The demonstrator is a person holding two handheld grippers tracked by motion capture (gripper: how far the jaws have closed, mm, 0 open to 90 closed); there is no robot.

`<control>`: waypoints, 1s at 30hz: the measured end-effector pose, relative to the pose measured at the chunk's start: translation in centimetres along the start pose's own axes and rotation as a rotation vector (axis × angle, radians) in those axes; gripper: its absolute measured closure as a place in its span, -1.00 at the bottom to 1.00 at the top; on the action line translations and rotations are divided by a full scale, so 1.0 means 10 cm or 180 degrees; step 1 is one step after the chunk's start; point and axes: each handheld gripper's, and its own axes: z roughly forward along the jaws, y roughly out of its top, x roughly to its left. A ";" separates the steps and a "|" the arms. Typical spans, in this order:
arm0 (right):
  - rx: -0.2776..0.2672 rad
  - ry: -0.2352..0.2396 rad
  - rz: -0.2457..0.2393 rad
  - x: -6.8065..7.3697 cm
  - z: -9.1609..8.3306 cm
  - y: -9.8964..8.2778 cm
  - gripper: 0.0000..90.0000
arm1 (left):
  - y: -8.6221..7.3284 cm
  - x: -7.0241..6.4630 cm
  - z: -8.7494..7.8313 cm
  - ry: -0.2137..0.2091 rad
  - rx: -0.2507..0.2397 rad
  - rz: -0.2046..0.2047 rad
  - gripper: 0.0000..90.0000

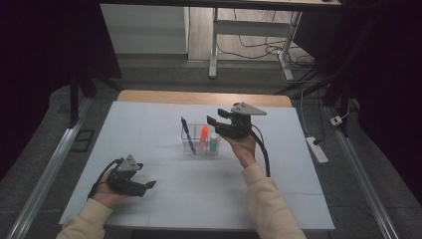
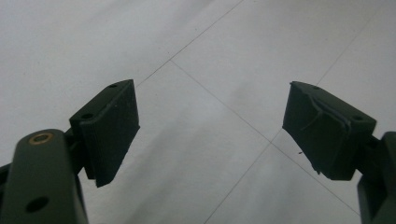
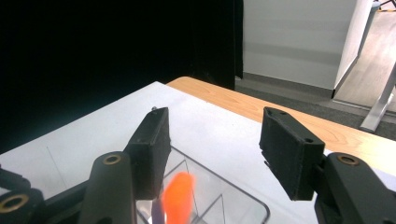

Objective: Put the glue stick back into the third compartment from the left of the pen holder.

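A clear divided holder (image 1: 198,147) stands mid-table with a blue pen (image 1: 187,133), an orange marker (image 1: 203,138) and a white tube with a teal band (image 1: 214,143) upright in it. My right gripper (image 1: 219,118) hovers just above and right of the holder, jaws open and empty. In the right gripper view its jaws (image 3: 215,144) spread over the holder's rim (image 3: 243,198), with the orange marker (image 3: 178,196) blurred below them. My left gripper (image 1: 149,185) rests low at the front left, open. Its jaws (image 2: 210,121) stand wide over bare white sheet.
A white sheet (image 1: 149,124) covers the wooden table (image 1: 204,97), whose far edge shows bare. Metal rails (image 1: 50,169) run along both sides. Beyond are desk legs (image 1: 214,50) and cables; a power strip (image 1: 317,149) lies on the floor at right.
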 end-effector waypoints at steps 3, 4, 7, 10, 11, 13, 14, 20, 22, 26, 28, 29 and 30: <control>0.0019 0.0022 0.0004 -0.01 -0.07 -0.01 -0.07 | 0.00 0.00 0.00 0.0000 0.0004 0.0001 -0.60; 0.0033 0.0021 -0.0007 -0.02 -0.10 -0.02 -0.06 | 0.00 0.00 0.00 -0.0003 0.0003 0.0000 -0.60; 0.0078 0.0027 -0.0021 -0.04 -0.20 -0.04 -0.06 | 0.00 0.00 0.00 0.0002 0.0006 0.0000 -0.60; 0.0121 0.0019 -0.0030 -0.07 -0.31 -0.07 -0.06 | 0.00 -0.01 0.01 0.0002 0.0002 0.0000 -0.60; 0.0153 0.0006 -0.0045 -0.08 -0.35 -0.08 -0.06 | 0.01 -0.01 0.01 0.0001 0.0004 0.0004 -0.60; 0.0182 0.0003 -0.0038 -0.10 -0.43 -0.11 -0.06 | 0.01 -0.01 0.00 0.0003 0.0002 0.0003 -0.60; 0.0199 -0.0002 -0.0041 -0.11 -0.47 -0.13 -0.06 | 0.01 -0.01 0.01 0.0004 0.0002 0.0001 -0.60; 0.0357 -0.0034 -0.0073 -0.14 -0.69 -0.29 -0.06 | 0.01 -0.01 0.00 0.0006 -0.0013 -0.0013 -0.60; 0.0394 -0.0038 -0.0079 -0.14 -0.77 -0.35 -0.06 | 0.01 0.00 0.00 0.0009 -0.0016 -0.0023 -0.60; 0.0477 -0.0065 -0.0079 -0.15 -0.92 -0.46 -0.06 | 0.01 0.00 0.00 0.0010 -0.0017 -0.0020 -0.60; 0.0506 -0.0072 -0.0076 -0.15 -1.00 -0.52 -0.06 | 0.01 -0.01 -0.01 0.0010 -0.0021 -0.0022 -0.60; 0.0529 -0.0090 -0.0081 -0.15 -1.04 -0.55 -0.06 | 0.01 0.00 -0.01 0.0009 -0.0024 -0.0024 -0.60; 0.0537 -0.0103 -0.0085 -0.16 -1.09 -0.58 -0.06 | 0.01 0.00 -0.01 0.0010 -0.0025 -0.0027 -0.60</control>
